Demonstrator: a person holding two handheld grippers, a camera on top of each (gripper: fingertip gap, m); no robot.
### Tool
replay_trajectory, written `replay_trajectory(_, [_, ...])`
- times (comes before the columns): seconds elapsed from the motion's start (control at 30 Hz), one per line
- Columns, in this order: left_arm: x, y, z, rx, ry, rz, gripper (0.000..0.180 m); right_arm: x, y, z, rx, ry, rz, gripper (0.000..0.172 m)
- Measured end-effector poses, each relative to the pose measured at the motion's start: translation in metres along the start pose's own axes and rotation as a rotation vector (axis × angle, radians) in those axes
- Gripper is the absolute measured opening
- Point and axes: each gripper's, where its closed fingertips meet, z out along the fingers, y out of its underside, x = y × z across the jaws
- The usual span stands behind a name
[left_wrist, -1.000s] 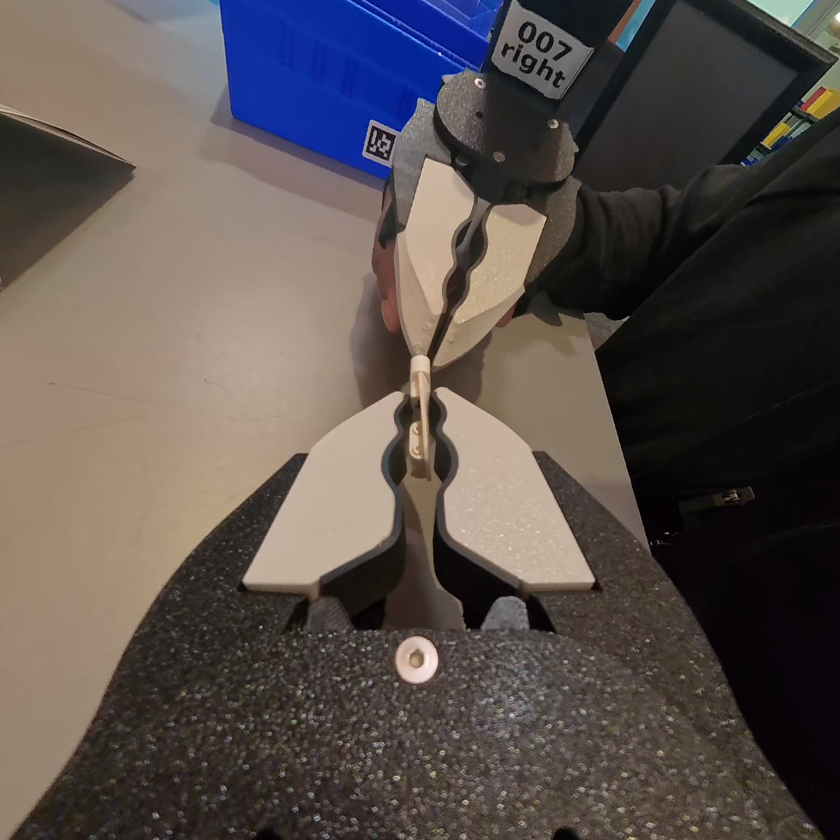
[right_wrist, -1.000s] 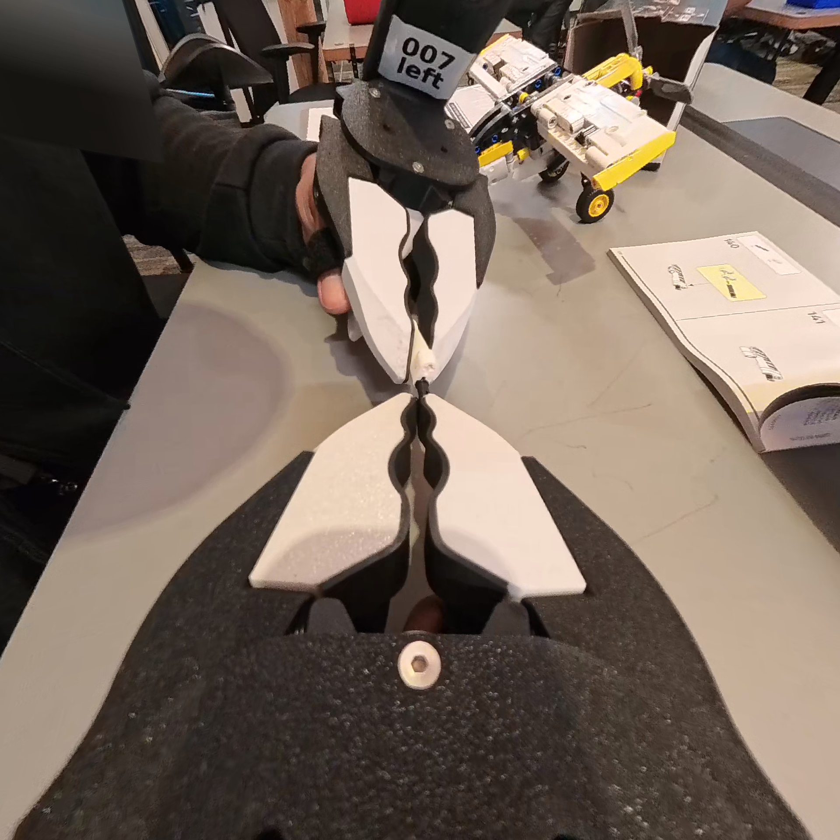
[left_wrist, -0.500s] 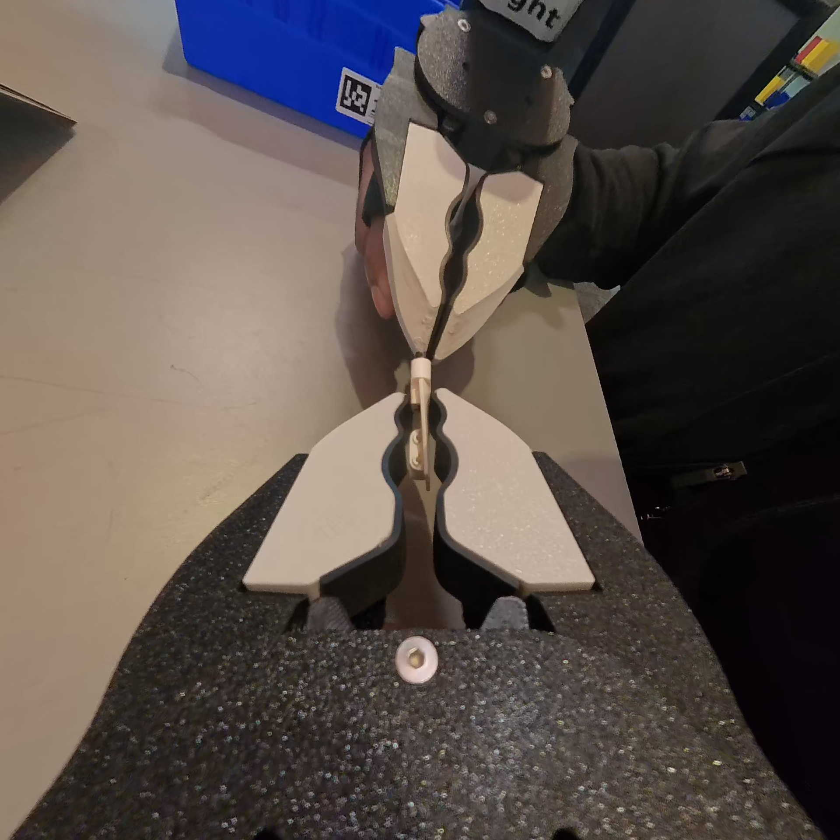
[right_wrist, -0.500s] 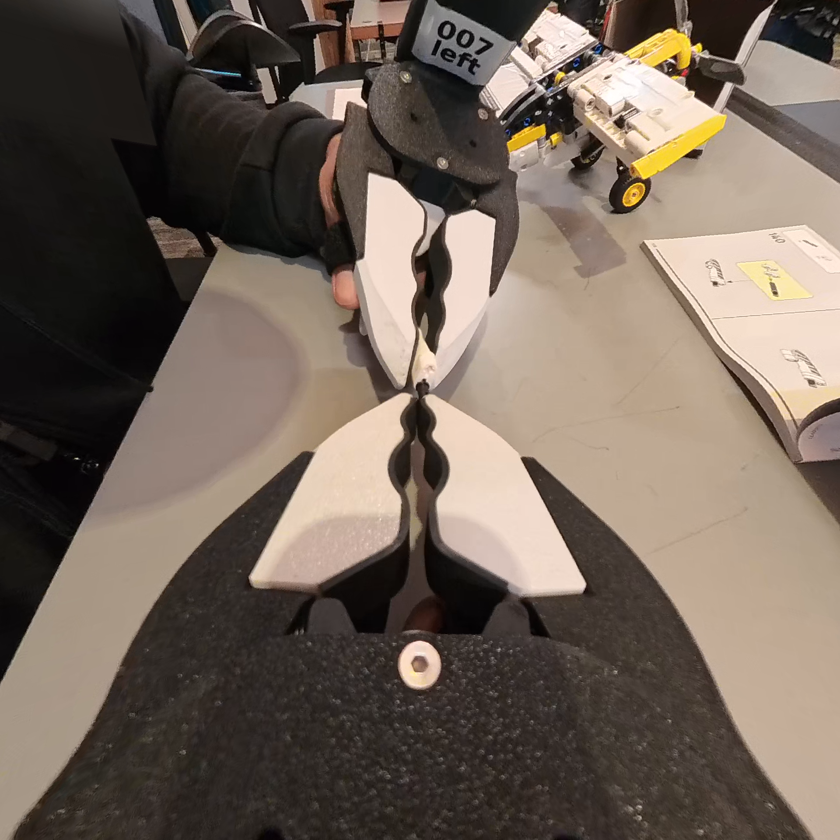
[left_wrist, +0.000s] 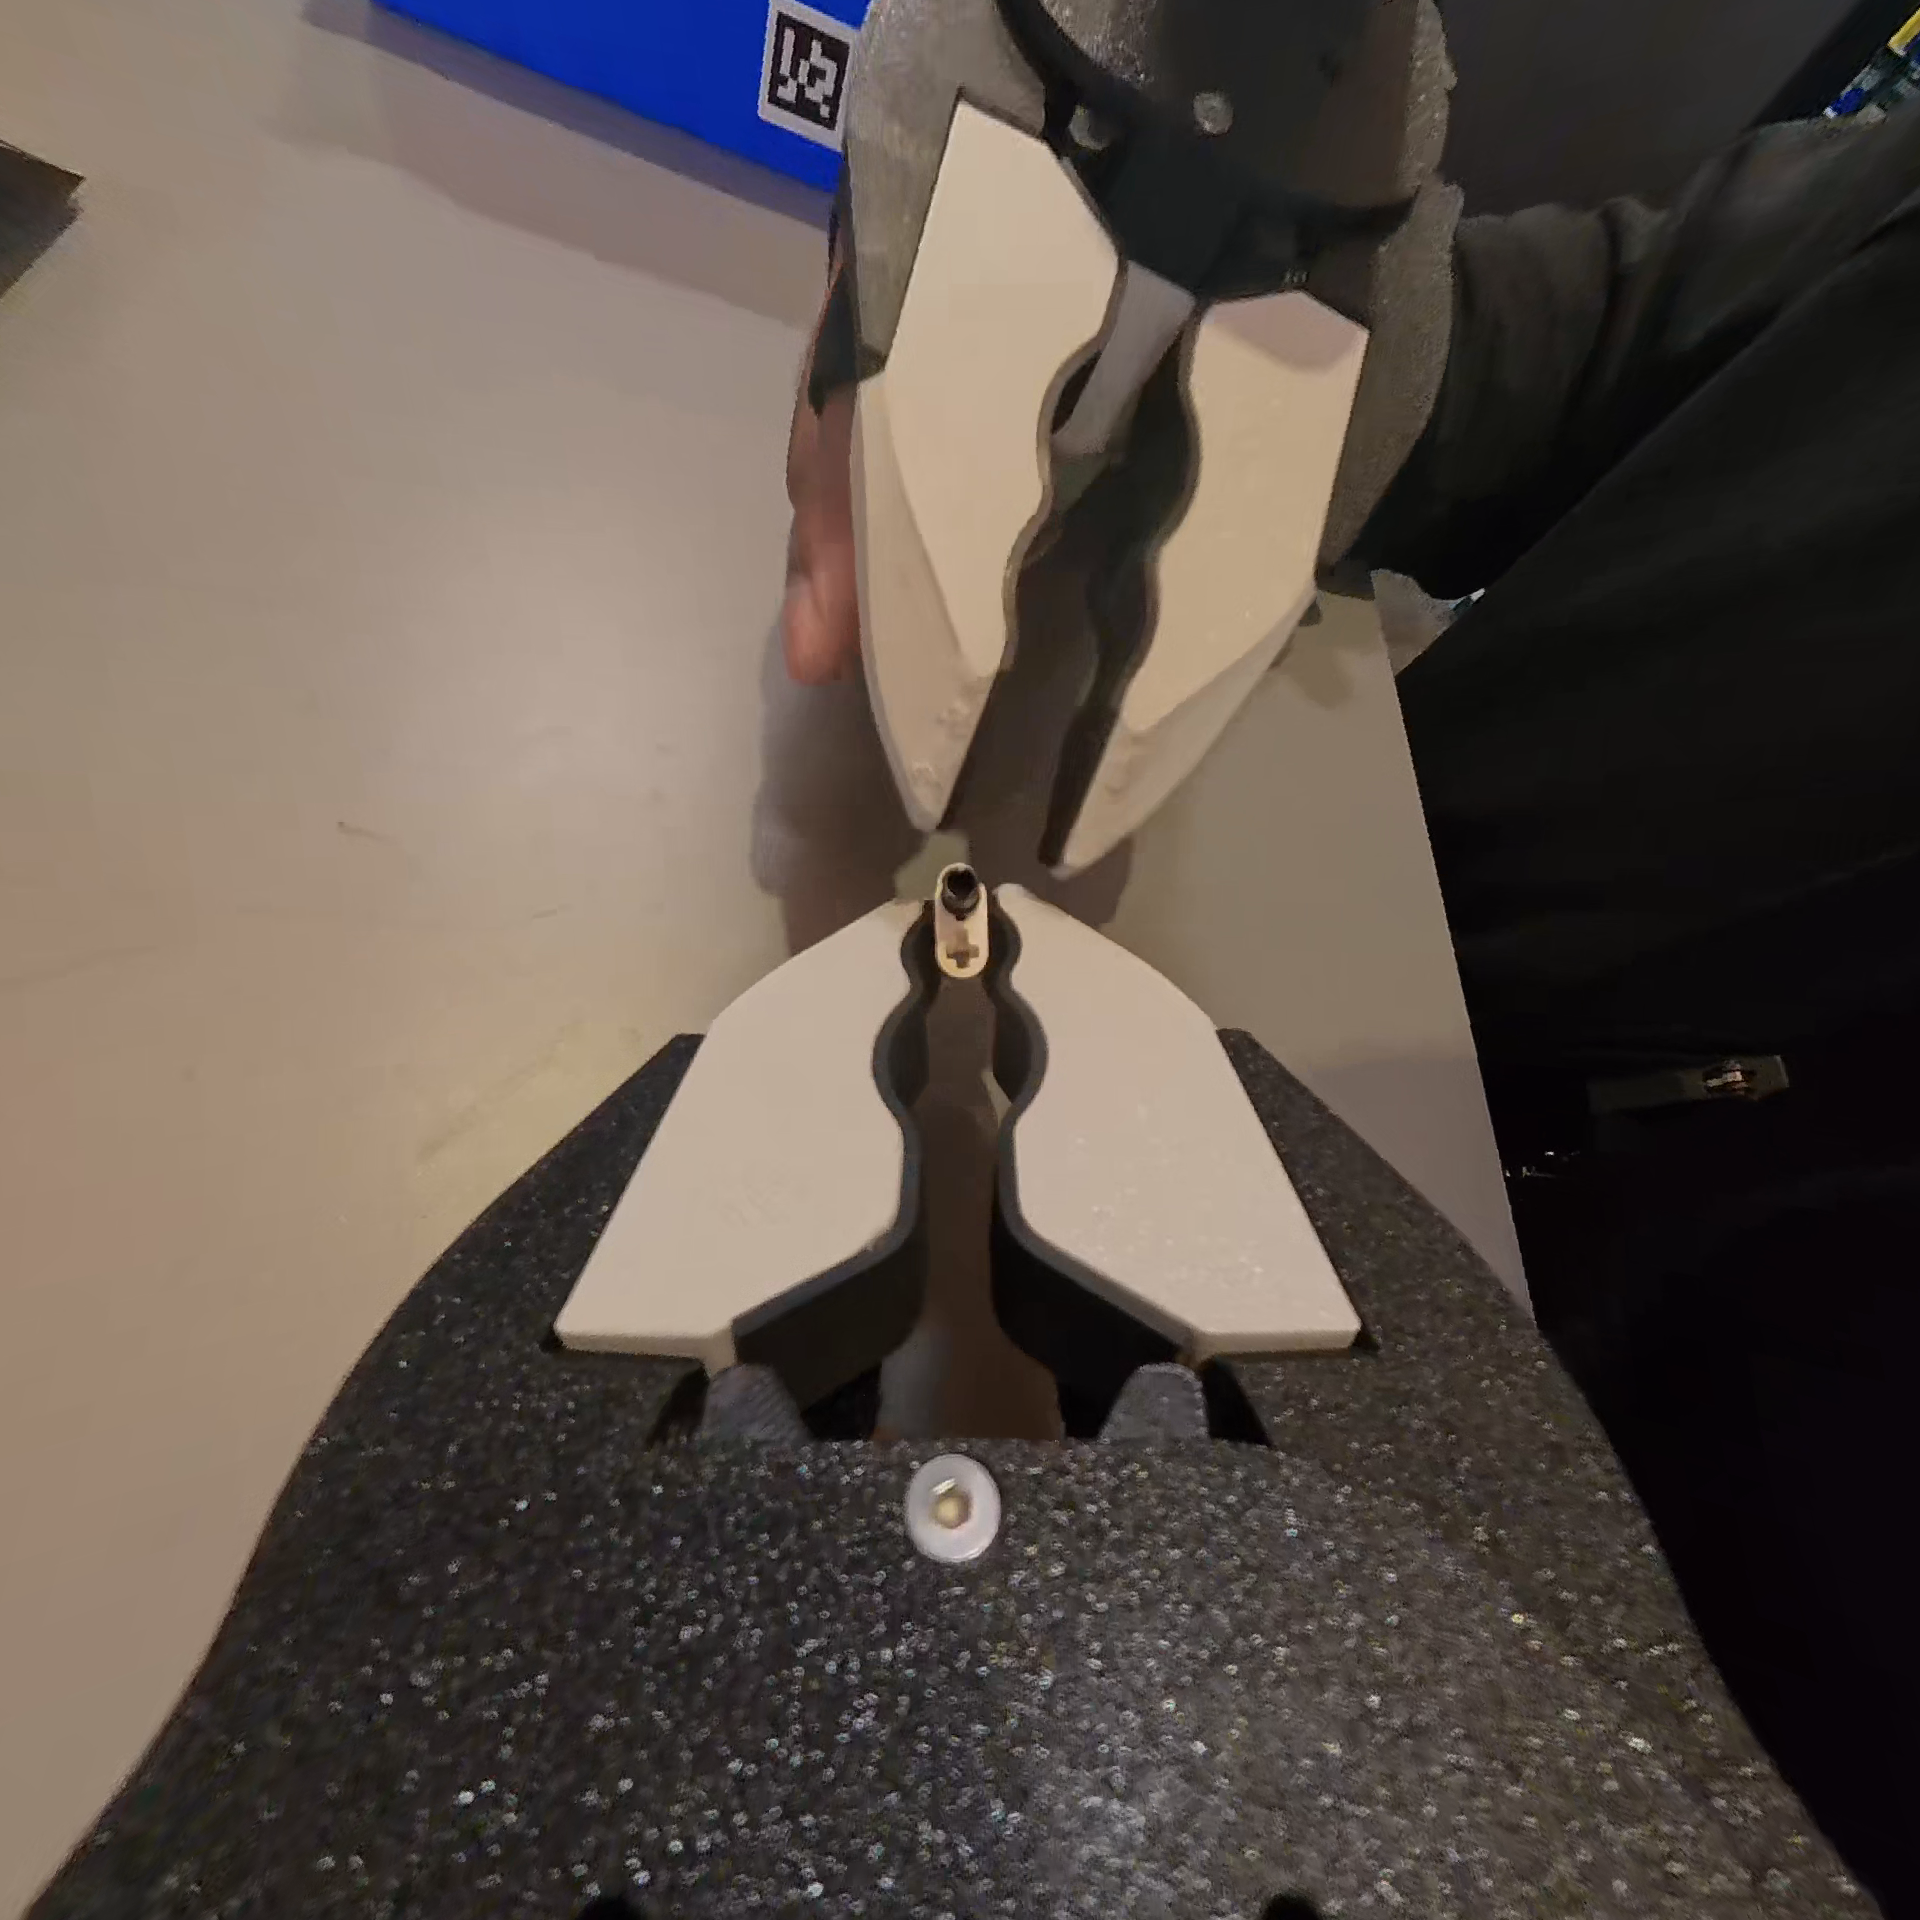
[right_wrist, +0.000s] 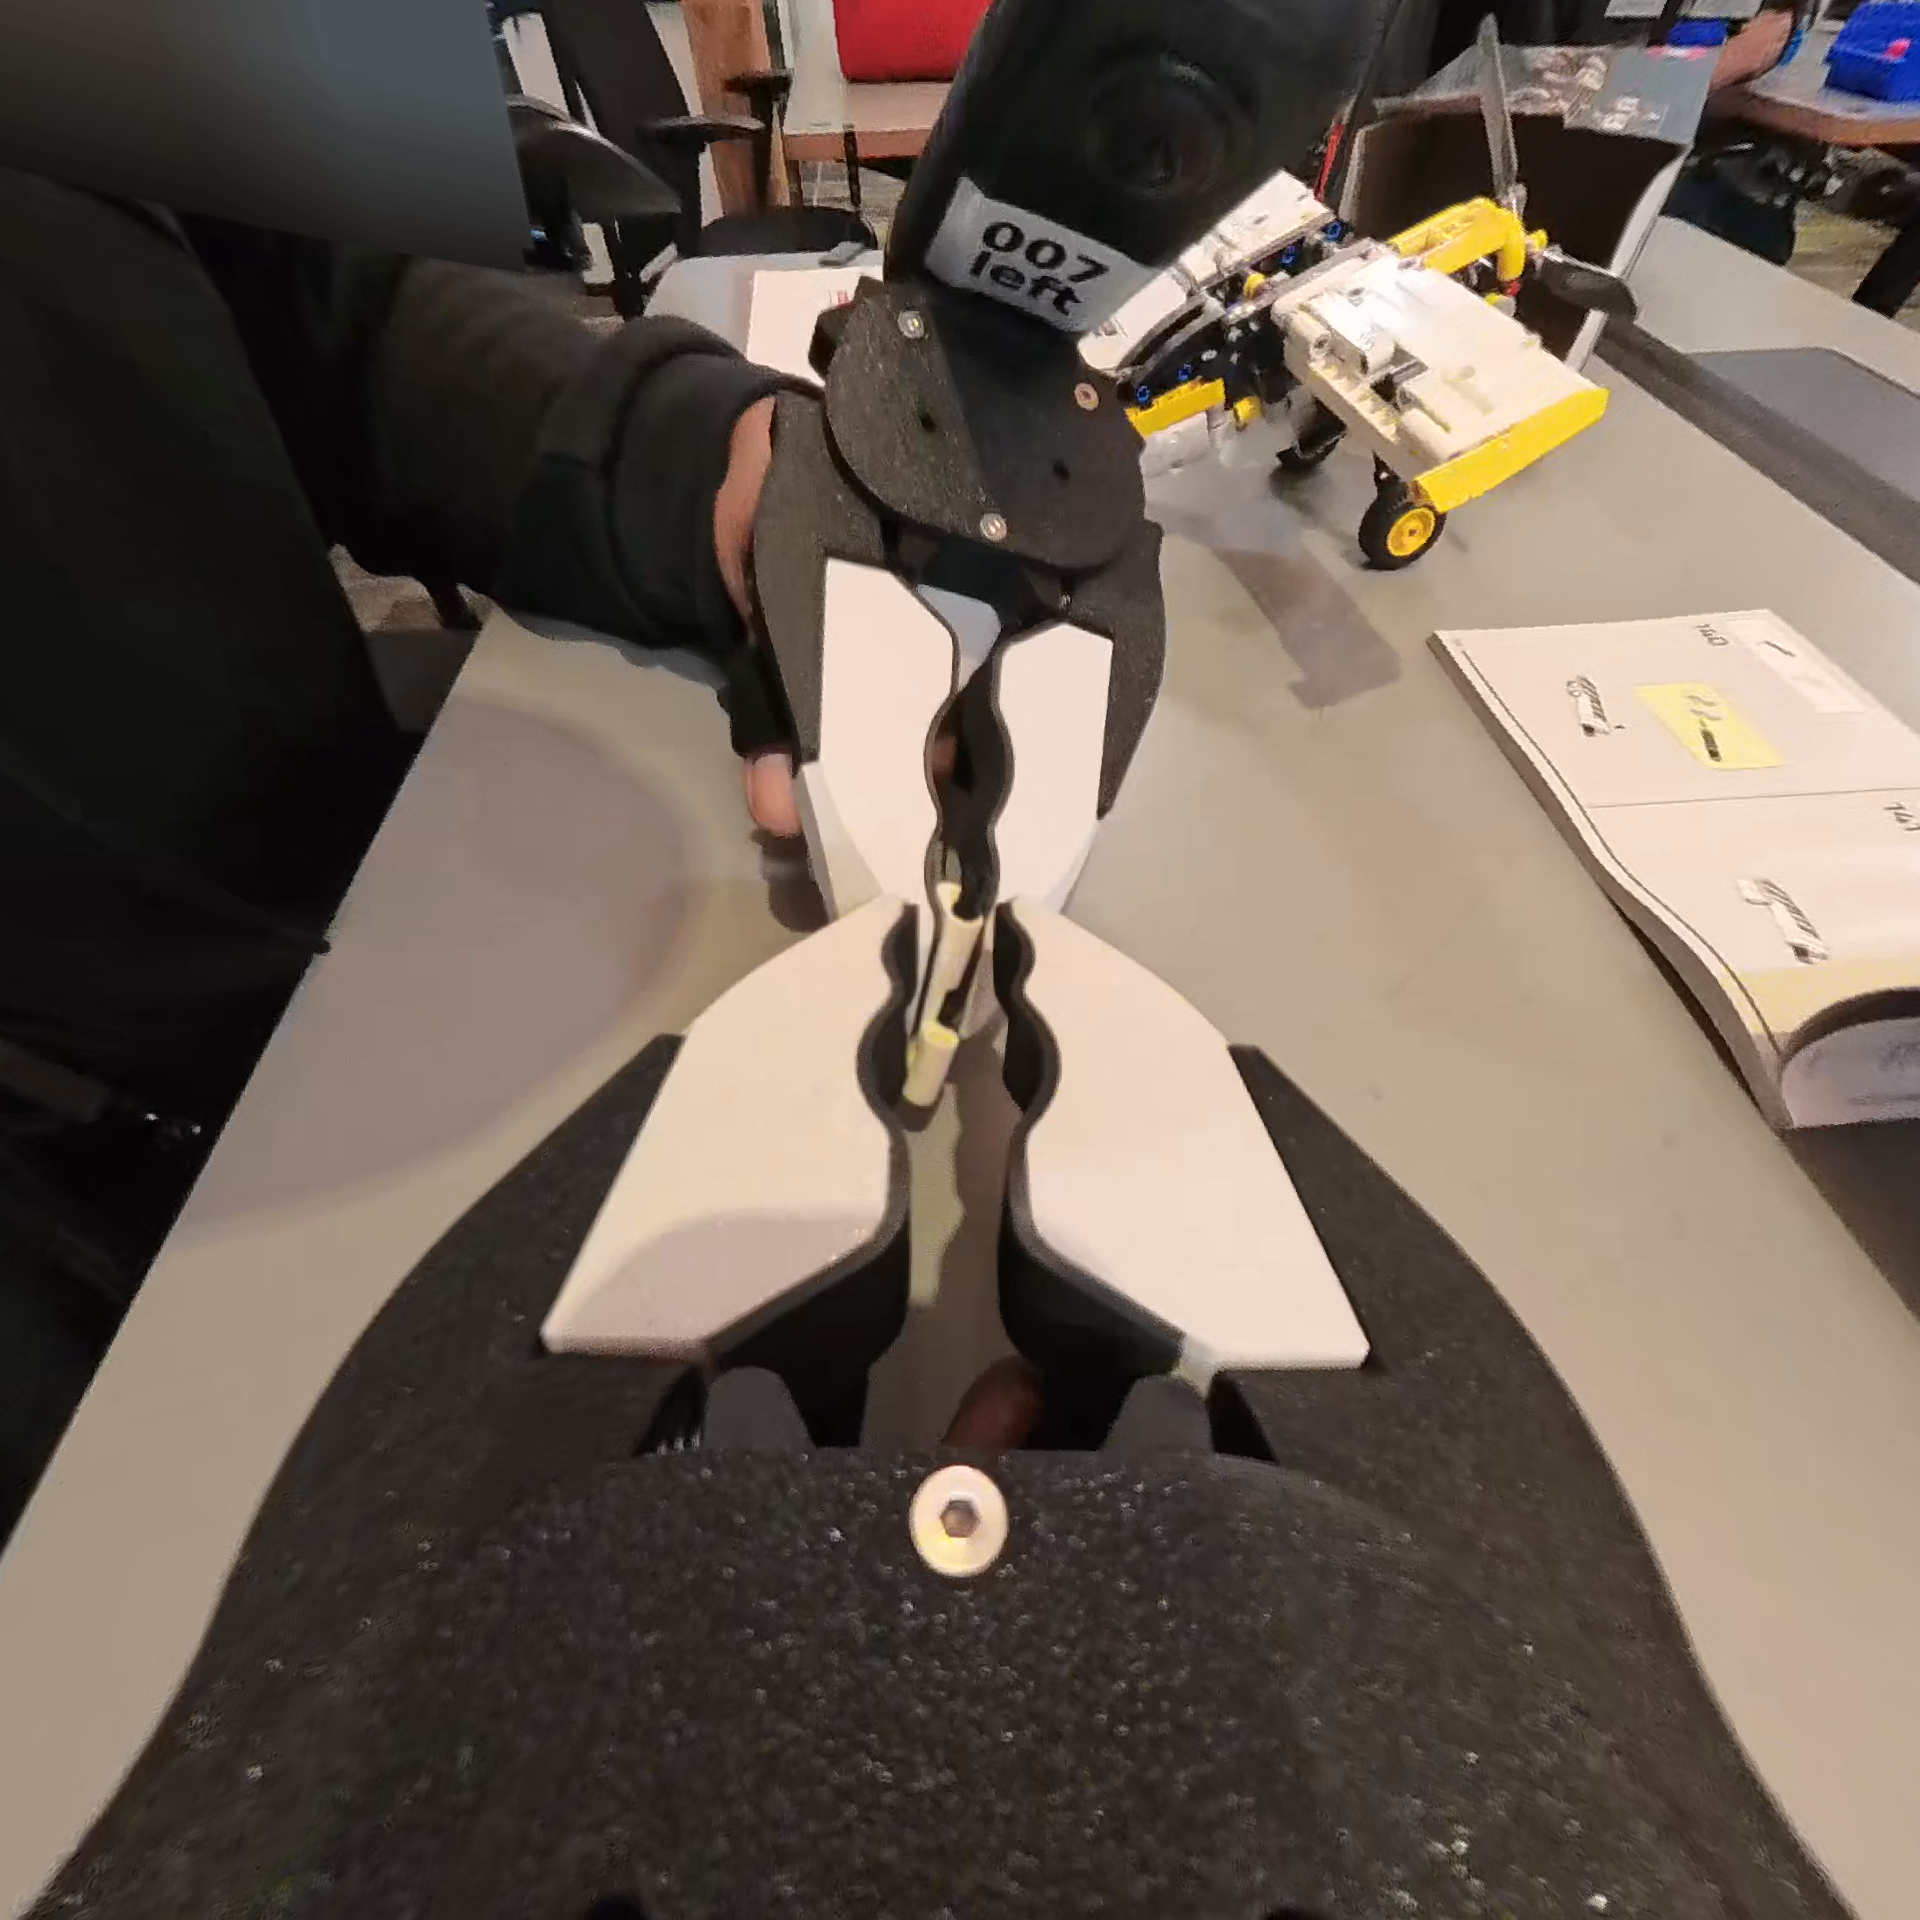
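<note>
My left gripper (left_wrist: 961, 899) is shut on a small white beam piece (left_wrist: 962, 932), pinched at its fingertips above the grey table (left_wrist: 312, 623). A black pin (left_wrist: 958, 888) sits in the beam's end hole. My right gripper (left_wrist: 1003, 836) faces it tip to tip with its jaws apart, and nothing shows between them in this view. In the right wrist view the beam (right_wrist: 940, 987) lies in the gap between my right gripper's (right_wrist: 951, 909) fingers, and the pads do not press on it. The left gripper (right_wrist: 966, 873) shows just beyond.
A blue crate (left_wrist: 623, 83) with a square marker tag stands at the back. A yellow and white brick-built vehicle (right_wrist: 1382, 395) and an open instruction booklet (right_wrist: 1714, 831) lie to the right. A person in black stands at the table edge (left_wrist: 1434, 935). The tips of both grippers are at nearly the same place.
My right gripper was shut on the black pin at the beam's end. Its jaws have now opened, leaving the pin in the beam. The two grippers have moved closer together.
</note>
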Motion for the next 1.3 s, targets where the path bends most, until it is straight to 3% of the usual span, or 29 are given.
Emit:
replay_trajectory(0.13, [0.001,0.006,0.004,-0.049,-0.022,0.034,0.008,-0.001,0.000,0.012,-0.007,0.016,0.003,0.014])
replay_trajectory(0.27, [-0.001,0.006,0.004,-0.049,-0.041,0.030,0.008,0.001,0.005,0.013,-0.040,0.023,0.000,0.005])
replay_trajectory(0.53, [-0.008,-0.025,-0.018,0.198,-0.014,-0.037,0.007,0.020,-0.006,-0.007,0.069,0.053,0.139,0.003])
replay_trajectory(0.67, [-0.007,-0.031,-0.021,0.247,-0.030,0.002,0.007,0.021,-0.013,-0.011,0.129,0.042,0.171,0.003])
replay_trajectory(0.97, [-0.005,-0.024,-0.020,0.194,-0.059,0.080,0.007,0.014,-0.005,-0.014,0.091,0.003,0.103,0.013])
replay_trajectory(1.3, [0.000,-0.014,-0.011,0.112,-0.066,0.144,0.008,0.003,0.009,-0.009,-0.006,-0.034,0.018,0.004])
